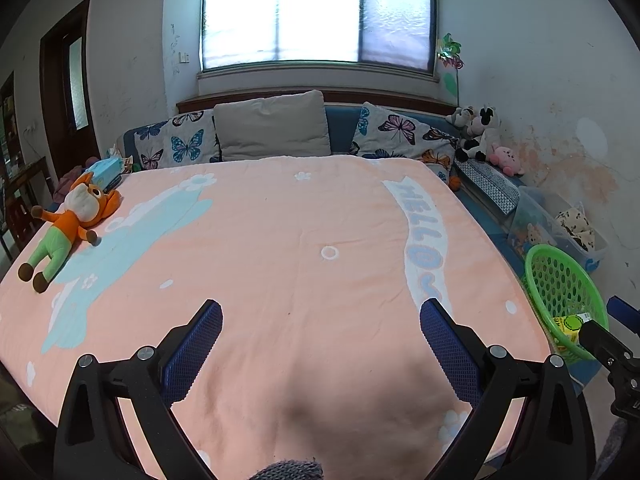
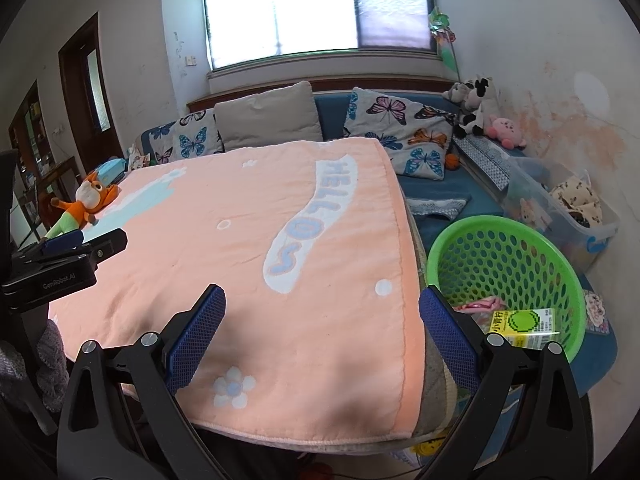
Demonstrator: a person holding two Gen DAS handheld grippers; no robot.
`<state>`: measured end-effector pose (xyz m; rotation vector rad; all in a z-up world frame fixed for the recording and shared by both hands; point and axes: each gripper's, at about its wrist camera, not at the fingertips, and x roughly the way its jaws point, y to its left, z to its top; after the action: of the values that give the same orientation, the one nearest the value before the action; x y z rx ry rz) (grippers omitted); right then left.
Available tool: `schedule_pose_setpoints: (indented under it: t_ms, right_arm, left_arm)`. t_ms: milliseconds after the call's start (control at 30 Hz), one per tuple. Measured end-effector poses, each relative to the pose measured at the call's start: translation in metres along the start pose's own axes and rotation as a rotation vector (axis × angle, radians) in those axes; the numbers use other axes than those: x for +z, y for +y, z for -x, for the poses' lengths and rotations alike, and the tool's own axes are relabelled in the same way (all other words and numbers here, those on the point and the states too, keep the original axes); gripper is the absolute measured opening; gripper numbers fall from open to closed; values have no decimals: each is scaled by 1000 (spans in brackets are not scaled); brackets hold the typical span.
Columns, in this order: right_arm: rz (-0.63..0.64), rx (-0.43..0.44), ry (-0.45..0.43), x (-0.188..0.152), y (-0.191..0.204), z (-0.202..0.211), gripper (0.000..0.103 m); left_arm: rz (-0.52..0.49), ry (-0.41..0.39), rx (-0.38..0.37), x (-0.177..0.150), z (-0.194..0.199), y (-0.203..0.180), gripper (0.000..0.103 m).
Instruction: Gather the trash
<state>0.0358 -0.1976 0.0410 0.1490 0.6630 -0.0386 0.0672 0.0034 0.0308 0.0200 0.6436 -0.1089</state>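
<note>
A green perforated basket [image 2: 508,264] stands at the bed's right side on the blue mat. Inside it lie a yellow-green drink carton [image 2: 524,326] and a pink wrapper [image 2: 480,304]. The basket also shows in the left wrist view [image 1: 560,292] with the carton [image 1: 570,326]. My right gripper [image 2: 322,308] is open and empty over the bed's near right edge, just left of the basket. My left gripper [image 1: 320,320] is open and empty above the pink blanket [image 1: 280,260]. The left gripper also shows at the far left of the right wrist view [image 2: 80,246].
An orange fox plush [image 1: 68,228] lies on the blanket's left side, with a blue tissue pack [image 1: 104,170] behind it. Pillows [image 1: 272,128] line the headboard. Plush toys [image 1: 484,136] and a clear storage bin [image 2: 568,208] stand along the right wall.
</note>
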Motion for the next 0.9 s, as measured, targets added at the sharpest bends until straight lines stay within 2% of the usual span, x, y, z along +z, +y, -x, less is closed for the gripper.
schedule_pose_setpoints:
  t_ms: [900]
  right_arm:
    - [14,20,10,-2,0,-9,97]
  left_arm:
    - [9,-5,44,-1,-5,10,96]
